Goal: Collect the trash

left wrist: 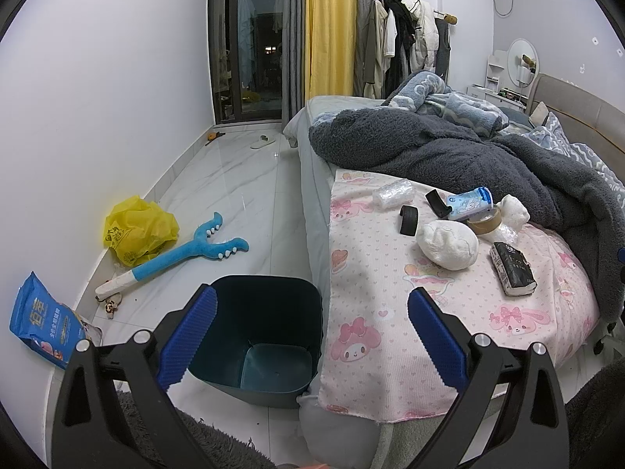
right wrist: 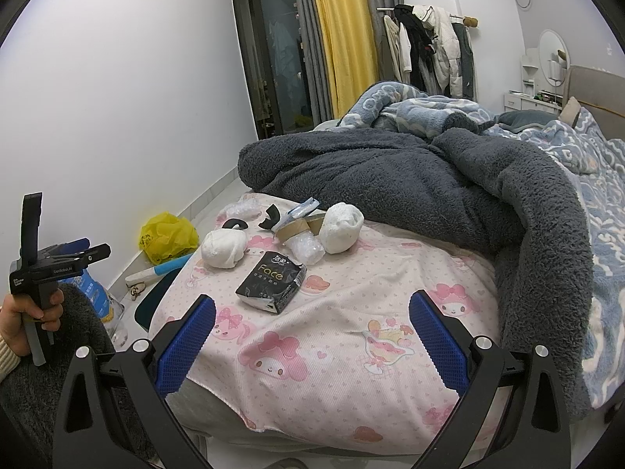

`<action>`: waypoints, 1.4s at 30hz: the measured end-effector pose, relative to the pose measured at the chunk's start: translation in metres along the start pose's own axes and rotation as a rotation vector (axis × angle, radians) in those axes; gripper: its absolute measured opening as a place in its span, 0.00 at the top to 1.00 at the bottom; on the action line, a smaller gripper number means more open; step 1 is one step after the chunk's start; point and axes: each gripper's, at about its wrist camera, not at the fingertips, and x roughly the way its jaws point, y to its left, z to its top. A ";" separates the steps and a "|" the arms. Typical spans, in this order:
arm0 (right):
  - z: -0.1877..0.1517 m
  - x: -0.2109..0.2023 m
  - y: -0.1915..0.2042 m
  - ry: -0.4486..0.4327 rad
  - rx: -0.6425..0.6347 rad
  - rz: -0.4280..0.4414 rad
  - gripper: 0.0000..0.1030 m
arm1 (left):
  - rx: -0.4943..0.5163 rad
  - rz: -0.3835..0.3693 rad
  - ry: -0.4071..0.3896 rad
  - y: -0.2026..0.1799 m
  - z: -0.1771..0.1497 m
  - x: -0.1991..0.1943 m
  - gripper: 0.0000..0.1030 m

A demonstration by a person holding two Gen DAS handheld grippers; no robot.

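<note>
Trash lies on a pink cartoon cloth (right wrist: 332,336) at the bed's corner: a black tissue pack (right wrist: 271,283) (left wrist: 512,268), two white wads (right wrist: 224,249) (right wrist: 341,226), a brown tape roll (right wrist: 295,227), clear plastic wrap (right wrist: 239,209), a blue-white packet (left wrist: 468,204) and black pieces (left wrist: 408,220). A dark blue bin (left wrist: 258,330) stands on the floor beside the bed, nothing inside. My left gripper (left wrist: 310,336) is open above the bin's rim and the cloth edge. My right gripper (right wrist: 311,346) is open over the cloth, just short of the tissue pack.
A dark grey fleece blanket (right wrist: 410,183) is heaped behind the trash. On the floor lie a yellow plastic bag (left wrist: 138,230), a blue plush stick toy (left wrist: 187,252) and a blue pouch (left wrist: 43,320) by the wall. A hand holds the left gripper's handle (right wrist: 35,273).
</note>
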 end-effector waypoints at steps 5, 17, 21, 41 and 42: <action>0.000 0.000 0.000 -0.001 0.001 0.000 0.03 | 0.000 0.000 0.000 0.000 0.000 0.000 0.03; -0.001 0.000 0.001 0.001 0.000 0.000 0.03 | 0.000 -0.002 -0.002 -0.001 -0.002 0.002 0.03; -0.001 0.000 0.001 0.000 0.001 0.000 0.03 | -0.001 -0.003 -0.004 0.000 -0.003 0.004 0.03; 0.005 0.021 0.017 0.047 -0.001 -0.061 0.03 | 0.031 -0.068 -0.006 -0.012 0.010 -0.004 0.03; 0.006 0.024 0.019 0.049 0.002 -0.061 0.03 | 0.044 -0.072 -0.011 -0.014 0.011 -0.004 0.03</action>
